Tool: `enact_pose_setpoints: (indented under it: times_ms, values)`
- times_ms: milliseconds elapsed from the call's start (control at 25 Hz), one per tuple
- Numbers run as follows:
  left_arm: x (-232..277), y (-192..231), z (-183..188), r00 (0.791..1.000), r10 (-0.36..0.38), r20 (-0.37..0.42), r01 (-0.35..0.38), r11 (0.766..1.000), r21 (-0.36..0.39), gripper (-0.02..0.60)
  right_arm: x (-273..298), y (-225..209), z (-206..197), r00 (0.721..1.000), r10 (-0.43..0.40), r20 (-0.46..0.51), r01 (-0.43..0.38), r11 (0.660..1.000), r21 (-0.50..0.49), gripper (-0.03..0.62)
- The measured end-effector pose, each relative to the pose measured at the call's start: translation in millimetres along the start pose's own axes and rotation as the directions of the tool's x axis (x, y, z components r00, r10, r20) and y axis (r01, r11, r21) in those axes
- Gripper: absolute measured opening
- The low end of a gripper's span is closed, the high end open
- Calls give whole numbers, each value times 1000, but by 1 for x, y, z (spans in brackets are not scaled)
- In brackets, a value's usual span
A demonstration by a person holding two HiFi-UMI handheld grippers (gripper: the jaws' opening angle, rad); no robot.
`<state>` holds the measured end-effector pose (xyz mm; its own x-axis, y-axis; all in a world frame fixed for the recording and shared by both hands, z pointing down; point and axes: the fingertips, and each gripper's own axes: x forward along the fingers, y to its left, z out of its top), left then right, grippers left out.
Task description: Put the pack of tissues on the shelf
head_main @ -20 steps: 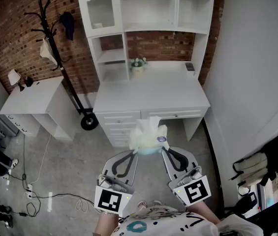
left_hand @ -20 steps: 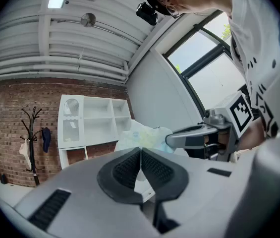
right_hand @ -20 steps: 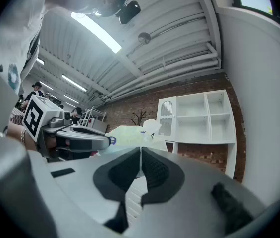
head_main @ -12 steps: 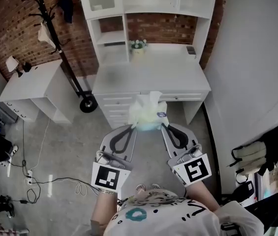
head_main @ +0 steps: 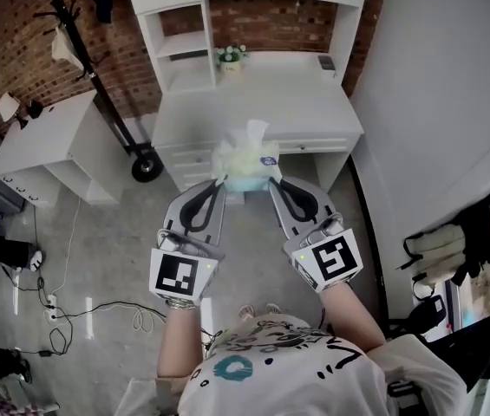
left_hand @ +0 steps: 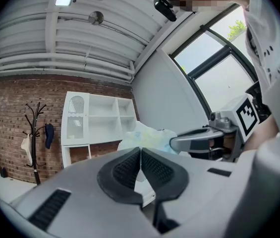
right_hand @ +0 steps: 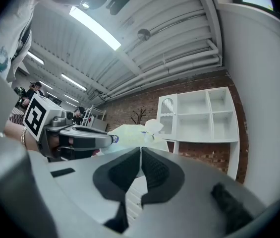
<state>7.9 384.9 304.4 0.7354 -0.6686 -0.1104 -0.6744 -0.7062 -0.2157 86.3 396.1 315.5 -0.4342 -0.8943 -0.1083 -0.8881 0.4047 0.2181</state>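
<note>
Closer in than before: pack of tissues [head_main: 245, 165] now over the white tabletop's [head_main: 253, 111] front edge, carried between left hand-held gripper [head_main: 220, 181] and right hand-held gripper [head_main: 271, 182] – both jaws closed. Shelf [head_main: 184, 46] behind, brick wall [head_main: 10, 42], grey floor [head_main: 97, 258].

A white worktop [head_main: 258, 111] carries a small pot of flowers [head_main: 230, 56] at its back and a small dark thing [head_main: 326, 62] at its right rear corner. Cables [head_main: 97, 310] lie on the grey floor [head_main: 106, 241].
</note>
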Motion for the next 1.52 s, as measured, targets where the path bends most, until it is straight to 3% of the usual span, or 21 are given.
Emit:
enact_pose_setpoints:
  times_ms: [200, 720, 1280, 1520]
  values:
    - [-3, 15, -12, 1000, 3, -25, -4, 1000, -14, 16, 16, 9, -11, 999, 43, -4, -42, 997, 62, 31]
    - [19, 103, -69, 996, 32, -83, -36, 998, -50, 17, 117, 19, -51, 994, 94, -49, -91, 993, 72, 31]
    - [172, 238, -112, 994, 91, -62, -93, 995, -34, 16, 299, -80, -95, 985, 163, -46, -160, 985, 64, 31]
    - [230, 290, -144, 986, 120, -113, -125, 991, -38, 15, 369, -116, -124, 977, 201, -70, -194, 977, 93, 31]
